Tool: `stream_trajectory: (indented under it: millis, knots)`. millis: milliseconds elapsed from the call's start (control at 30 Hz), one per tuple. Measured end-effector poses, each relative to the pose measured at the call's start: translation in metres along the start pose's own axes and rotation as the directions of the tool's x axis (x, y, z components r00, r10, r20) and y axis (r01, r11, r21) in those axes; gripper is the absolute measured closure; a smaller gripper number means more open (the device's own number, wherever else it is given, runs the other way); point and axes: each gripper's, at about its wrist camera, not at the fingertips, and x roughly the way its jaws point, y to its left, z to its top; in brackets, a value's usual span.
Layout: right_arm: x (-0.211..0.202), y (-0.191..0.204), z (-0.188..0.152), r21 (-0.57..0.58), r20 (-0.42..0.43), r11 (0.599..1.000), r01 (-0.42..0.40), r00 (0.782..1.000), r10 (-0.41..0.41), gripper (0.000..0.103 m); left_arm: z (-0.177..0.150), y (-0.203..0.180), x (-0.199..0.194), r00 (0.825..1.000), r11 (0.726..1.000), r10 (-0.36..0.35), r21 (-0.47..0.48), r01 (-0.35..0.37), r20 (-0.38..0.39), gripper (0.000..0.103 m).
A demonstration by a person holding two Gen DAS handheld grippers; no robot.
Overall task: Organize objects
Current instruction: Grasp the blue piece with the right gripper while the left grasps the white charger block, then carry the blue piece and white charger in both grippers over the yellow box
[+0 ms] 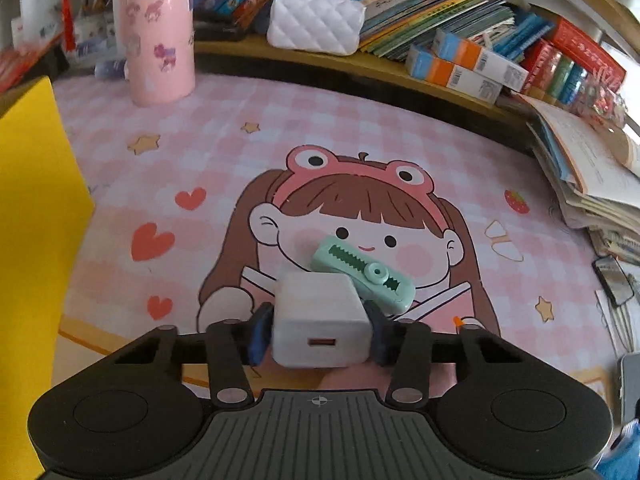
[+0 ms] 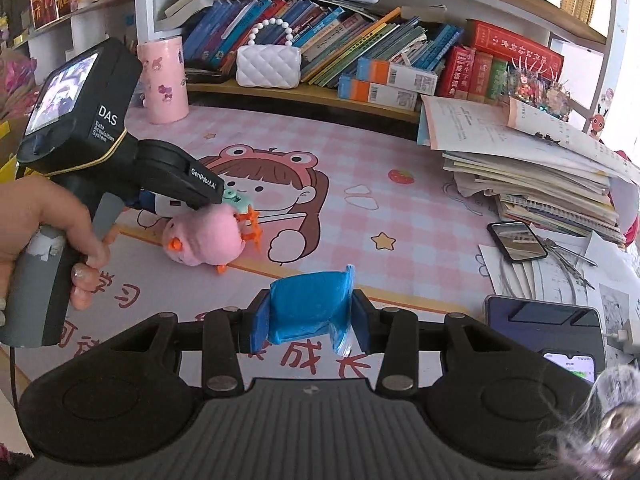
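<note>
White charger (image 1: 320, 318) clamped in left gripper (image 1: 318, 334), angled down | right gripper (image 2: 308, 326) grips blue packet (image 2: 310, 306)

A child's study corner at home: a cartoon mat (image 1: 360, 140) covers the surface, with crammed bookshelves (image 2: 360, 40) at twelve o'clock.

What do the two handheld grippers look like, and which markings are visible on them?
Each gripper has black linkage arms, blue finger pads and a ribbed grey body. The left gripper, in the right view, has a small screen, a grey handle with tape, and white lettering "DAS" and "GenRobot.AI".
</note>
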Motion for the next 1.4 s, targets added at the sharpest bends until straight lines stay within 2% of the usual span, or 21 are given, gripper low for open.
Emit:
stream_trajectory:
  millis: [167, 433, 600, 833, 1400]
  knots:
    - [0.000, 0.008, 0.001, 0.000, 0.000, 1.000, -0.010, 1.000, 0.010, 0.064, -0.009, 0.015, -0.025, 0.999, 1.000, -0.019, -0.005, 0.020, 0.042, 0.061]
    - [-0.004, 0.043, 0.005, -0.048, -0.002, 0.998, -0.047, 0.999, 0.047, 0.064, -0.041, 0.044, -0.095, 0.987, 0.992, -0.129, 0.003, 0.129, 0.095, 0.061]
    - [-0.014, 0.070, 0.003, -0.053, -0.004, 0.997, -0.059, 0.998, 0.059, 0.064, -0.073, 0.075, -0.133, 0.984, 0.985, -0.157, -0.061, 0.162, 0.086, 0.061]
    - [-0.026, 0.116, 0.001, -0.051, -0.024, 0.995, -0.081, 0.997, 0.079, 0.064, -0.098, 0.127, -0.169, 0.986, 0.985, -0.131, -0.103, 0.142, 0.106, 0.061]
    - [-0.078, 0.270, -0.035, -0.196, -0.057, 0.956, -0.219, 0.976, 0.211, 0.064, -0.160, 0.250, -0.251, 0.986, 0.977, -0.063, -0.193, 0.093, 0.156, 0.061]
